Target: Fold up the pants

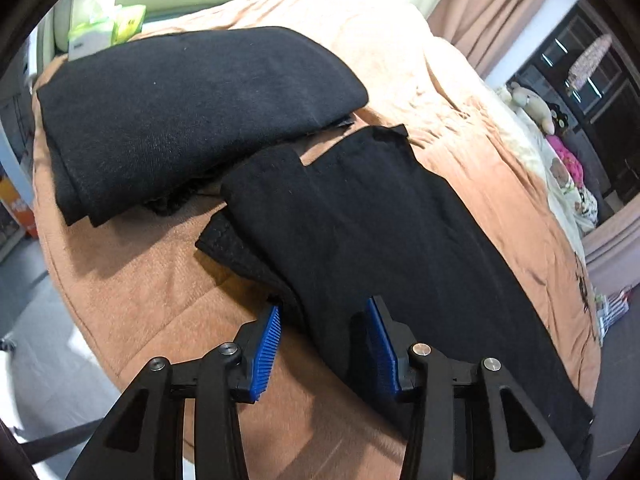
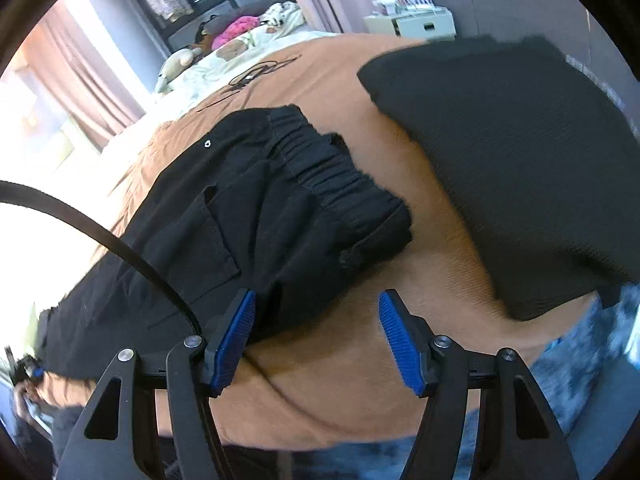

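Black pants (image 1: 360,220) lie lengthwise on a tan blanket, folded over themselves, with the leg ends toward the far side in the left wrist view. My left gripper (image 1: 324,304) hovers open just over the near part of the leg; cloth lies under and between the blue pads, which do not press on it. In the right wrist view the elastic waistband (image 2: 340,184) and a pocket of the pants (image 2: 224,232) show. My right gripper (image 2: 318,294) is open at the pants' near corner, its left pad beside the cloth and its right pad over bare blanket.
A folded black garment (image 1: 192,112) (image 2: 500,160) lies on the bed just beyond the pants. The tan blanket (image 1: 132,280) covers the bed. Tissue packs (image 1: 108,24) sit at its far corner, stuffed toys (image 1: 536,108) and bedding along the right side, a white cabinet (image 2: 416,24) beyond.
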Demonstrator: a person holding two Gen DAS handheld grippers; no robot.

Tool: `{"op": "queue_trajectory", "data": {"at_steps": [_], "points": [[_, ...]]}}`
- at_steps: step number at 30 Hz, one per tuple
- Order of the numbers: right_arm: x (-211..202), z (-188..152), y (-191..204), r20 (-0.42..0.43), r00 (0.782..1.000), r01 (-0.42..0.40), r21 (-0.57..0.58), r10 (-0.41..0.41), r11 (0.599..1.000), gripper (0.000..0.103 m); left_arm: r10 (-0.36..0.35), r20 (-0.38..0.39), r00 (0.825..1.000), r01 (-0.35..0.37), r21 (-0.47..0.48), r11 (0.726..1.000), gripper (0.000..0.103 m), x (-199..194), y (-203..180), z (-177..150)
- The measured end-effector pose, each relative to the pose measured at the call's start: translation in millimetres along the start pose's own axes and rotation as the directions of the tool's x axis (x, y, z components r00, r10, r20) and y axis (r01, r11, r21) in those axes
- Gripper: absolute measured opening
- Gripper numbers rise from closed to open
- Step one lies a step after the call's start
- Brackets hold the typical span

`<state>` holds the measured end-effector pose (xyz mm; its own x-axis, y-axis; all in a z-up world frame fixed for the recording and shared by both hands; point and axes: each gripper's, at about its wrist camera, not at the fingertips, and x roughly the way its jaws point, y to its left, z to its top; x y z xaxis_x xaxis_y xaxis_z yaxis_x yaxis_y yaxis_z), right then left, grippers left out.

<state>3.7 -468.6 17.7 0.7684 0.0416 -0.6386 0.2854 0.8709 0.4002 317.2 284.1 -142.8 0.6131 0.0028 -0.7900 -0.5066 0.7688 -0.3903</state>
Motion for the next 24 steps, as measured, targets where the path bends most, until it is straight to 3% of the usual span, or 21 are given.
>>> {"op": "queue_trajectory", "data": {"at_steps": [3,7,15,16,17,22,24], "points": [[-10.2,4.8,11.0,0.022,0.999,0.045,-0.071,-0.043,0.996,0.063,0.008,0.003,1.0,-0.008,0.019,1.0,0.046,-3.2,-3.7,-6.3],[-6.0,16.0,17.5,0.023,0.999,0.035,-0.089,-0.033,0.995,0.063,0.007,0.003,1.0,-0.007,0.037,0.999,0.046,-6.7,-8.9,-16.5],[50.3,56.7,17.2,-0.094,0.995,0.021,-0.231,-0.044,0.973,0.063,0.01,0.01,1.0,-0.011,0.068,0.998,0.046,-19.1,-15.4,-31.6],[57.2,61.3,18.6,-0.109,0.993,0.02,-0.246,-0.048,0.969,0.067,0.012,0.011,1.0,-0.013,0.069,0.998,0.046,-20.3,-15.2,-33.0],[64.1,65.1,17.7,-0.131,0.99,0.015,-0.261,-0.051,0.965,0.071,0.014,0.011,1.0,-0.015,0.068,0.998,0.046,-21.3,-14.6,-34.8],[93.1,75.0,30.3,-0.218,0.973,-0.006,-0.366,-0.08,0.931,0.072,0.02,0.009,1.0,-0.02,0.047,0.999,0.046,-25.5,-5.8,-43.7],[99.4,70.0,38.6,-0.227,0.969,-0.005,-0.421,-0.1,0.907,0.054,0.021,0.008,1.0,-0.021,0.033,0.999,0.046,-27.1,-1.4,-47.5]]}}
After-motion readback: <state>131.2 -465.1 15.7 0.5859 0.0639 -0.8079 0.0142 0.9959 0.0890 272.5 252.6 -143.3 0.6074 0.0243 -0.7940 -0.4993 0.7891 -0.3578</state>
